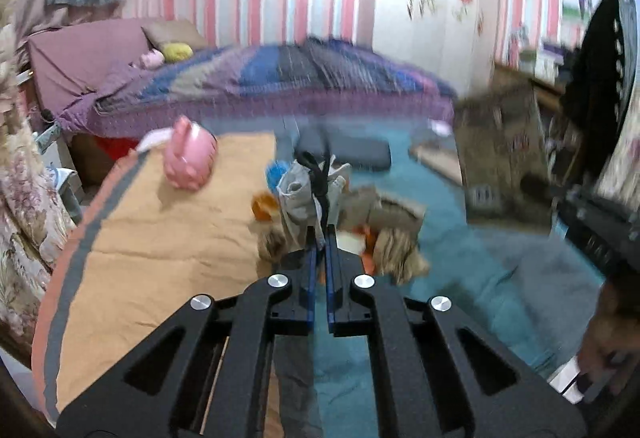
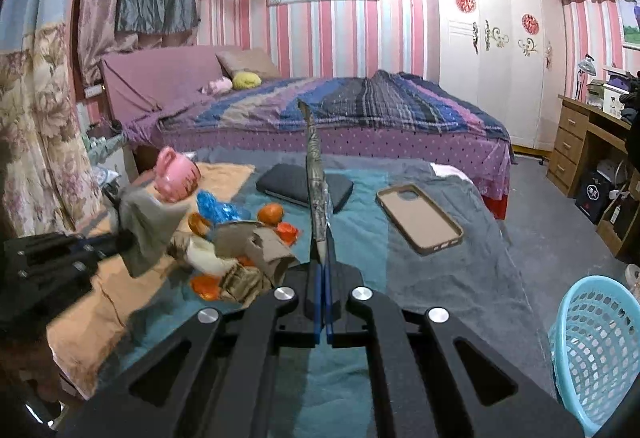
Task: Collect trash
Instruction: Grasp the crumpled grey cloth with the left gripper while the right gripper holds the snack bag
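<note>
My left gripper (image 1: 320,234) is shut on a grey paper scrap (image 1: 298,190) and holds it above a pile of trash (image 1: 384,234). The same gripper (image 2: 120,238) and its scrap (image 2: 150,226) show at the left of the right wrist view. My right gripper (image 2: 323,238) is shut on a flat piece of printed cardboard (image 2: 316,174), seen edge-on and standing upright. The same cardboard (image 1: 500,154) appears large and blurred in the left wrist view. The pile (image 2: 240,250) holds cardboard scraps, orange peel and a blue wrapper (image 2: 216,208).
A light blue mesh basket (image 2: 596,342) stands on the floor at the lower right. On the covered table lie a phone case (image 2: 420,218), a dark pouch (image 2: 298,184) and a pink piggy bank (image 2: 176,174). A bed (image 2: 340,110) is behind, a desk (image 2: 588,134) at right.
</note>
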Tool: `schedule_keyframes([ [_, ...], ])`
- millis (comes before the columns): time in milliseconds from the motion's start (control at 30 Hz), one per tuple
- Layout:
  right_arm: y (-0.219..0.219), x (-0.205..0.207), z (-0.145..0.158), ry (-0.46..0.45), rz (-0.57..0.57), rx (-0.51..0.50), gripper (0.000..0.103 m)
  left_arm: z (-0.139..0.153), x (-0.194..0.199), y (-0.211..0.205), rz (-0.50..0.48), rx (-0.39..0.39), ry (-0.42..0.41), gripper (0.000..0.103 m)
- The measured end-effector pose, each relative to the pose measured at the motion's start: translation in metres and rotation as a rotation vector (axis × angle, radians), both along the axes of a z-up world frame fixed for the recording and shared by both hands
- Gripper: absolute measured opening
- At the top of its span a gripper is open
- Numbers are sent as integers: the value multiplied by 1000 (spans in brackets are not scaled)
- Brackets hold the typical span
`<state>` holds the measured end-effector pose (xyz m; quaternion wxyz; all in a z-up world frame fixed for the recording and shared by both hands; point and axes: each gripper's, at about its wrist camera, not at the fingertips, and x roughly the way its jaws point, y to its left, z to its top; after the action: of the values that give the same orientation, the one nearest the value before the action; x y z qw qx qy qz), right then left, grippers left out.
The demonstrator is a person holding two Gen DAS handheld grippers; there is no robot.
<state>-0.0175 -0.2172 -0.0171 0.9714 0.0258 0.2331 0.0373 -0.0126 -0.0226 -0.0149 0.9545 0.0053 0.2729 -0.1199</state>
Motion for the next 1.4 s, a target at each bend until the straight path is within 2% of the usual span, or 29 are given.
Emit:
schedule_keyframes([
  [133, 1, -5, 9, -28, 6, -3, 1, 9, 2, 9, 28, -46, -21, 2],
  [433, -2, -14, 22, -74, 3, -7, 1, 12, 3, -8, 36, -24, -16, 2],
  [600, -5, -13, 25, -77, 13, 16, 1, 37, -10, -22, 32, 7, -67, 2],
  [933, -20, -21, 36, -96, 29, 49, 1, 84, -17, -52, 42, 27, -105, 2],
  [1067, -26, -14, 42, -106, 22, 25, 1, 79, -10, -60, 34, -13, -86, 2],
  [1200, -24, -6, 48, -111, 30, -14, 1, 69, -3, -74, 5, 15, -79, 2],
  [1300, -28, -4, 51, -122, 26, -51, 1, 60, 5, -79, -10, -6, -43, 2],
  [1400, -37, 5, 57, -119, 4, -22, 1, 53, 13, -81, -16, -8, -33, 2],
])
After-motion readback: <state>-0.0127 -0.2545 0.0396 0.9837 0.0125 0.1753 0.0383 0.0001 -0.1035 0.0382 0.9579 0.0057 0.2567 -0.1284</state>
